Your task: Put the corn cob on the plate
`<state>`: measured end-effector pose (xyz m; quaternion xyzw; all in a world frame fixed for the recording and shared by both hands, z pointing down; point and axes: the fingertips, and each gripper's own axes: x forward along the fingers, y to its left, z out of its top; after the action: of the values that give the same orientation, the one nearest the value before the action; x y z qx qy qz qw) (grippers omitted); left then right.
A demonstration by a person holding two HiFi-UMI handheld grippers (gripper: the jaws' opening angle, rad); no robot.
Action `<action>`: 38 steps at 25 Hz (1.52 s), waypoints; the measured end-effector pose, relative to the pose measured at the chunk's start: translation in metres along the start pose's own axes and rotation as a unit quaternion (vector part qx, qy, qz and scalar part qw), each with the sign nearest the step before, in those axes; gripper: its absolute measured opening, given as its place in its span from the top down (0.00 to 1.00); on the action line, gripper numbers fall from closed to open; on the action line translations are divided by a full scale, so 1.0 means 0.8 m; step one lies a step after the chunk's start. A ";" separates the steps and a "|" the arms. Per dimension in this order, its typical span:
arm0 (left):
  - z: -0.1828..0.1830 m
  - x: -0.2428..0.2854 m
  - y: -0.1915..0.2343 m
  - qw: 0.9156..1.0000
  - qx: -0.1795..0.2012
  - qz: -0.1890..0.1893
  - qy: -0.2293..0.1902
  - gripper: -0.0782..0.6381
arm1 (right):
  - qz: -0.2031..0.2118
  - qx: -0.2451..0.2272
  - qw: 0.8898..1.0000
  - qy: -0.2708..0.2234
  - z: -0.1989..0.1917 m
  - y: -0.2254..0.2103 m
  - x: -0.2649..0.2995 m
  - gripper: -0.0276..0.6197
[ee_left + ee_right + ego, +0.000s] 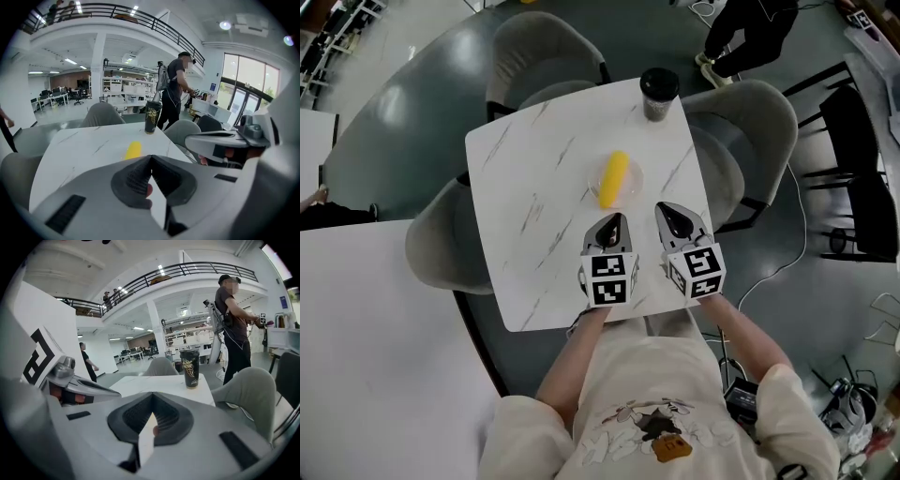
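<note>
The yellow corn cob (pixel 614 178) lies on a clear, shallow plate (pixel 634 182) in the middle of the white marble table (pixel 530 202). In the left gripper view the corn cob (pixel 133 150) shows just beyond the jaws. My left gripper (pixel 613 223) hovers near the table's front, a short way this side of the cob, shut with nothing between its pads (pixel 151 159). My right gripper (pixel 673 217) hangs beside it to the right, also shut and empty (pixel 152 398). Neither touches the cob.
A dark lidded cup (pixel 659 94) stands at the table's far right corner. Grey chairs (pixel 539 47) (pixel 759 122) (pixel 441 244) ring the table. A person (pixel 750 28) stands beyond the far side. A large white table (pixel 375 356) lies to the left.
</note>
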<state>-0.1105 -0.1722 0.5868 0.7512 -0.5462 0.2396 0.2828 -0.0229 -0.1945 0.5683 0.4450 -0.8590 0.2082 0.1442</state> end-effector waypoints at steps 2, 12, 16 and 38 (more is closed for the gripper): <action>0.000 -0.011 -0.007 1.000 -0.003 -0.001 -0.007 0.88 | 0.004 -0.001 1.000 -0.003 0.002 0.004 -0.010 0.96; 0.010 -0.076 -0.038 0.999 0.004 0.006 -0.046 0.88 | 0.029 -0.002 1.000 -0.009 0.019 0.034 -0.063 0.96; 0.022 -0.107 -0.054 0.998 0.006 0.005 -0.068 0.88 | 0.041 -0.009 0.999 -0.006 0.025 0.046 -0.088 0.96; 0.041 -0.267 -0.156 0.991 0.047 0.000 -0.122 0.88 | 0.058 -0.035 0.998 0.001 0.077 0.102 -0.242 0.96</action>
<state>-0.0511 -0.0182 0.3995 0.7874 -0.5645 0.1718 0.1782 0.0149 -0.0459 0.4119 0.3894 -0.8897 0.1867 0.1481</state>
